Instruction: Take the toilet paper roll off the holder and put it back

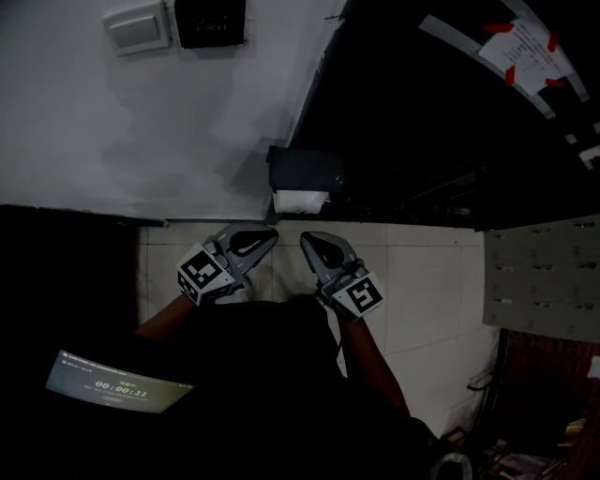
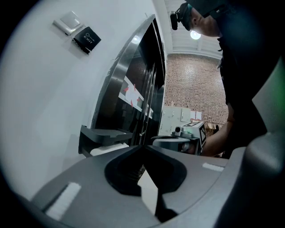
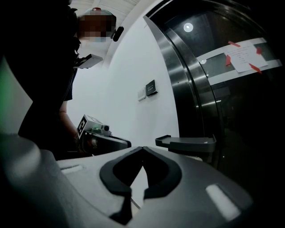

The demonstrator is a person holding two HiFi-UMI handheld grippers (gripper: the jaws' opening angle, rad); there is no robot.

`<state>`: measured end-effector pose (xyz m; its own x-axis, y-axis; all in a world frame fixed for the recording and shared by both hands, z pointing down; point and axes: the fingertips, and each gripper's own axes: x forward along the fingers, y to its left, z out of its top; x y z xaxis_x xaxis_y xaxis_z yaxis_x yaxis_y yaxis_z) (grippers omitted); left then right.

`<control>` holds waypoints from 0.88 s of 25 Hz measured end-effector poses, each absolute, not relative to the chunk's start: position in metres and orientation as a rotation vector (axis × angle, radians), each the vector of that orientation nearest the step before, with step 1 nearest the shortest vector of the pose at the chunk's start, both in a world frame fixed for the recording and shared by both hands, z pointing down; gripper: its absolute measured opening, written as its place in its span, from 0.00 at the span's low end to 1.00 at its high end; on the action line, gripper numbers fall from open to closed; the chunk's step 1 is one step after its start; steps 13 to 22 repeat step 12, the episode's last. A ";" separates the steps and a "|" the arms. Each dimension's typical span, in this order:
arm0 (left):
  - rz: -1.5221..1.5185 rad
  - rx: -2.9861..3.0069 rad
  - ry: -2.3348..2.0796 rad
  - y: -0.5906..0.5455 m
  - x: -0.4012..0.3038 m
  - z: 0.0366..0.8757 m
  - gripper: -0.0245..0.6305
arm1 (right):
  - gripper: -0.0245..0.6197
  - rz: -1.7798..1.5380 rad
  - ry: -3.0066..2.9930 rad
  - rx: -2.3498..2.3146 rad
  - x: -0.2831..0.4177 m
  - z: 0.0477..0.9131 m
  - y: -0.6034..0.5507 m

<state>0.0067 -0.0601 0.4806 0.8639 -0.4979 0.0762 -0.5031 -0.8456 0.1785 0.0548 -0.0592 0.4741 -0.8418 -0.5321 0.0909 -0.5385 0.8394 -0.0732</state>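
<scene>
Toilet paper roll [image 1: 300, 200] seated in the wall holder [image 1: 305, 169]. Left tool [image 1: 272, 232] and right tool [image 1: 306, 240], both clenched on nothing, hang near it. This suits a roll awaiting removal or already returned. Either way, keep tips clear of the holder.

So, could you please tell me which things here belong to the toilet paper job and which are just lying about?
Job: toilet paper roll, holder, left gripper, right gripper.
Lying about: wall switch, taped note, timer screen.
</scene>
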 end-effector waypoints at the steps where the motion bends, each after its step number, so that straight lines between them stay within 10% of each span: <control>1: 0.040 2.845 -0.770 -0.060 0.007 0.481 0.04 | 0.04 0.150 -2.948 0.858 0.054 0.474 -0.059; 22: 0.044 2.854 -0.763 -0.062 0.008 0.483 0.04 | 0.04 0.164 -2.947 0.857 0.052 0.479 -0.058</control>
